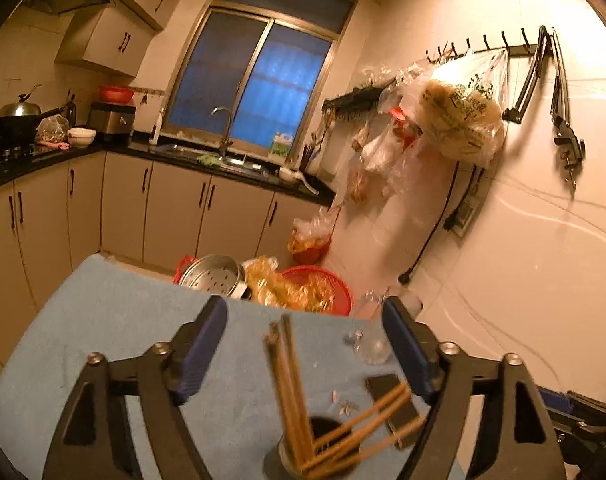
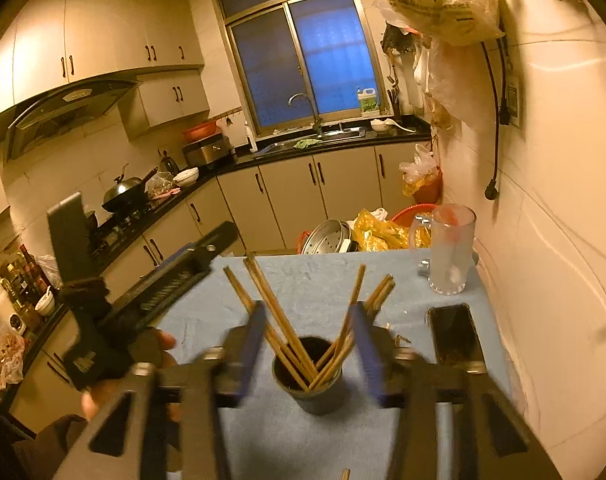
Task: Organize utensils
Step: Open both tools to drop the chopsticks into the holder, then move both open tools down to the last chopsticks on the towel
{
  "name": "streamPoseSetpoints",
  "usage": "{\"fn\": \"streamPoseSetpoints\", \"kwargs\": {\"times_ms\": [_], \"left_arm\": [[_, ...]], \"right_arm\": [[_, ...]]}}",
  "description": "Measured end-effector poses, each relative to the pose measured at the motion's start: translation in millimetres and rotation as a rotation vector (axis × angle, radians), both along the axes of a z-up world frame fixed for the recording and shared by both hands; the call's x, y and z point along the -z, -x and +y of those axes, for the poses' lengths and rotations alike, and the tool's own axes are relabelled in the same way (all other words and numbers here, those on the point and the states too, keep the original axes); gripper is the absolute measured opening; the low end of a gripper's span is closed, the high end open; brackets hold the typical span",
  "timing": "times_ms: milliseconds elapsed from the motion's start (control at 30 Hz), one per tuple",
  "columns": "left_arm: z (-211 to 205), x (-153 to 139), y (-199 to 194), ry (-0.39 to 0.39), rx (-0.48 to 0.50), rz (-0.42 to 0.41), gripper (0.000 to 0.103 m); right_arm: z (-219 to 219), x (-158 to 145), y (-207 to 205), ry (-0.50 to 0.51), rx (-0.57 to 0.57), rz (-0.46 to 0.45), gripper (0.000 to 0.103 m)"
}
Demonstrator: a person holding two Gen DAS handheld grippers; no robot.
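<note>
A dark round cup (image 2: 315, 384) stands on the blue cloth-covered table (image 2: 311, 280) and holds several wooden chopsticks (image 2: 279, 320) fanned left and right. My right gripper (image 2: 309, 352) is open, its blue-padded jaws either side of the cup and chopsticks, touching nothing. In the left wrist view the same cup (image 1: 323, 452) and chopsticks (image 1: 291, 384) sit low between the wide-open jaws of my left gripper (image 1: 307, 344), which is empty and raised above them. The left gripper also shows in the right wrist view (image 2: 175, 280), held in a gloved hand to the left.
A glass mug (image 2: 451, 252) stands at the table's far right, and a dark phone (image 2: 455, 334) lies near it. Small scraps (image 1: 345, 404) lie on the cloth. Beyond the table edge are a metal steamer (image 2: 329, 236), red baskets and bags. The tiled wall is close on the right.
</note>
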State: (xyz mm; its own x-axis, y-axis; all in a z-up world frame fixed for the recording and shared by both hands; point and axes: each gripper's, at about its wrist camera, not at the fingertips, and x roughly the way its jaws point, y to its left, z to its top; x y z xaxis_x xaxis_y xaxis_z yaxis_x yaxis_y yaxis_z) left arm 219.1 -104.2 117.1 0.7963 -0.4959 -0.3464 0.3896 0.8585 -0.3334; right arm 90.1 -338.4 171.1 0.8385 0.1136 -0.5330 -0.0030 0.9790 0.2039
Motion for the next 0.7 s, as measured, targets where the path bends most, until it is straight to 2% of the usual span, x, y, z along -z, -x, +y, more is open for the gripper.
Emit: {"fn": "streamPoseSetpoints", "kwargs": {"times_ms": [33,133,300,400,467,600,700], "left_arm": [[7.2,0.2,5.9,-0.016,0.001,0.016,0.083],[26.6,5.9,20.3,-0.059,0.0,0.069,0.084],[63.0,34.6,47.2,-0.149,-0.066,0.203,0.084],[83.1,56.5,61.1,-0.193,-0.144,0.293,0.084],[88.5,63.7,69.0,-0.233,-0.172,0.307,0.084],[95.2,77.8,86.8,-0.347,-0.242,0.279,0.084],[96.4,86.7,96.2,-0.413,-0.252,0.269,0.084]], "right_arm": [[0.1,2.3,5.8,-0.003,-0.002,0.002,0.063],[0.7,14.7,21.1,-0.015,-0.012,0.029,0.064],[-0.4,49.5,39.3,-0.074,-0.034,0.097,0.064],[-0.8,71.1,46.2,-0.099,-0.041,0.144,0.065],[-1.0,83.4,49.0,-0.112,-0.036,0.177,0.066],[-0.1,101.0,55.2,-0.123,-0.031,0.219,0.066],[1.2,110.3,57.5,-0.128,-0.027,0.244,0.067]]}}
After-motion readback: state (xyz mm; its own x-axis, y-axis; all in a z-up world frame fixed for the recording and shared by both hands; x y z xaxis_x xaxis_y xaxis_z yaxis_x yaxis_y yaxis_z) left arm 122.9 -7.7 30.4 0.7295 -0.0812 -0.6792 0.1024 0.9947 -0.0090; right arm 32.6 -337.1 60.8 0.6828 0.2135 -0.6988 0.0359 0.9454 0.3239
